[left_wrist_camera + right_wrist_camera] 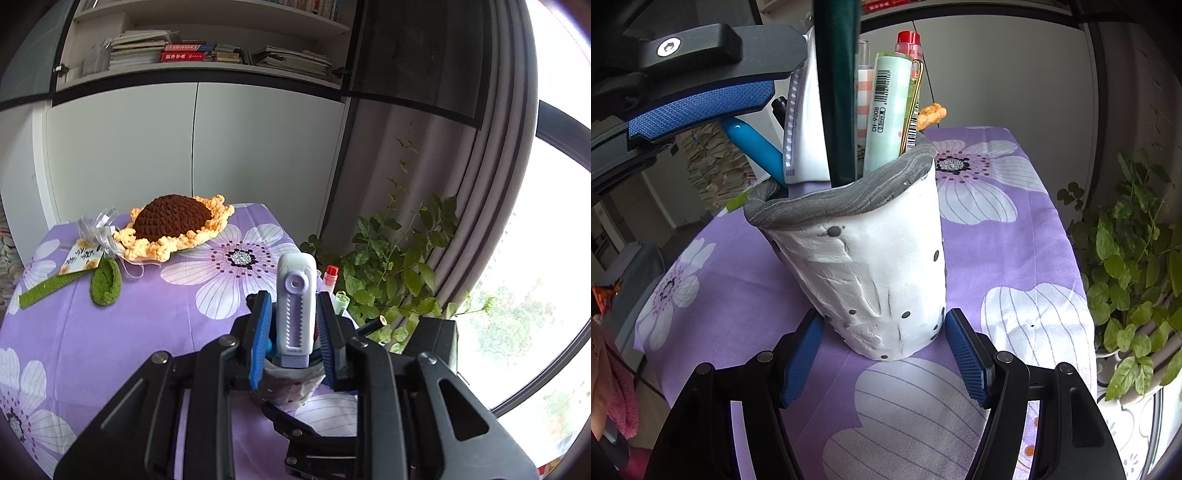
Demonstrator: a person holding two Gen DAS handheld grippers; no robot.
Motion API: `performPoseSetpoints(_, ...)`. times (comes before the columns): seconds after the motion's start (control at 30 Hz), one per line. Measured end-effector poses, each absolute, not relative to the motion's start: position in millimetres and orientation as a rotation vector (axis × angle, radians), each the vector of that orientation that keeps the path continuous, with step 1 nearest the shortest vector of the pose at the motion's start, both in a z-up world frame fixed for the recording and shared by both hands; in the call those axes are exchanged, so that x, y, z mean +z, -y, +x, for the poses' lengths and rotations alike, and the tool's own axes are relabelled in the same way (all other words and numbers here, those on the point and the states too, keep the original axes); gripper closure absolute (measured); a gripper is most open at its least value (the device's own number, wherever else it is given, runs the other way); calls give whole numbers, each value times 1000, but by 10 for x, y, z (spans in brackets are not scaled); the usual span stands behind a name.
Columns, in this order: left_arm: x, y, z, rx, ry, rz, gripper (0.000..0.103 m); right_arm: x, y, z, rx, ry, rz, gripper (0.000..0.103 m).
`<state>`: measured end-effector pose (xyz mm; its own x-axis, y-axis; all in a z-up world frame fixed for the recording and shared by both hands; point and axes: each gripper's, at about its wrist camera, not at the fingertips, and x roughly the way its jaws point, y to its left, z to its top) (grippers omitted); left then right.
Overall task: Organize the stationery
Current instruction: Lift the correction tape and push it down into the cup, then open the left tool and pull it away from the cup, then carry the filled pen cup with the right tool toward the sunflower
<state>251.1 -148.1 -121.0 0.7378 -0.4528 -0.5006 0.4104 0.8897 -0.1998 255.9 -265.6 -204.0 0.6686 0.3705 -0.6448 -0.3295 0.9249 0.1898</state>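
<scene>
A white clay pen cup (871, 280) with a grey rim and dark dots stands on the purple flowered cloth. It holds a white and lilac slide eraser (296, 314), a blue pen (751, 146), a mint green pen (888, 114), a red-capped pen (908, 42) and a dark green pencil (836, 92). My left gripper (293, 325) is above the cup, its blue pads on either side of the eraser with small gaps showing. One left finger (698, 107) shows in the right wrist view. My right gripper (884, 350) is open around the cup's base.
A crocheted sunflower (173, 229) with a green leaf (106, 281), stem and tag lies at the table's far left. A leafy potted plant (391, 266) stands off the right table edge by a curtain and window. White cabinets and bookshelves are behind.
</scene>
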Motion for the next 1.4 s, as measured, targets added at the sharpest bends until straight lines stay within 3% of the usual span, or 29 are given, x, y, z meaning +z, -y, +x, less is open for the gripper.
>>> performPoseSetpoints(0.1,-1140,1340,2459,-462,-557,-107,80,-2041,2654,2559,396,-740,59,33)
performPoseSetpoints(0.23,-1119,1119,2382,-422,-560,-134,66,-2040,2656,2559,396,-740,56,33)
performPoseSetpoints(0.43,-1149,788,2295,-354,-566,-177,54,-2043,2677,2551,396,-743,55,28)
performPoseSetpoints(0.67,-1232,524,2280,-294,-590,-187,53,-2043,2665,2543,378,-745,46,28)
performPoseSetpoints(0.7,-1248,501,2281,-287,-591,-183,51,-2041,2662,2545,373,-745,44,28)
performPoseSetpoints(0.83,-1339,376,2254,-212,-577,-161,23,-2036,2651,2546,358,-749,32,28)
performPoseSetpoints(1.4,-1651,-56,2216,-122,-583,-134,20,-1832,2513,2522,277,-696,-1,25)
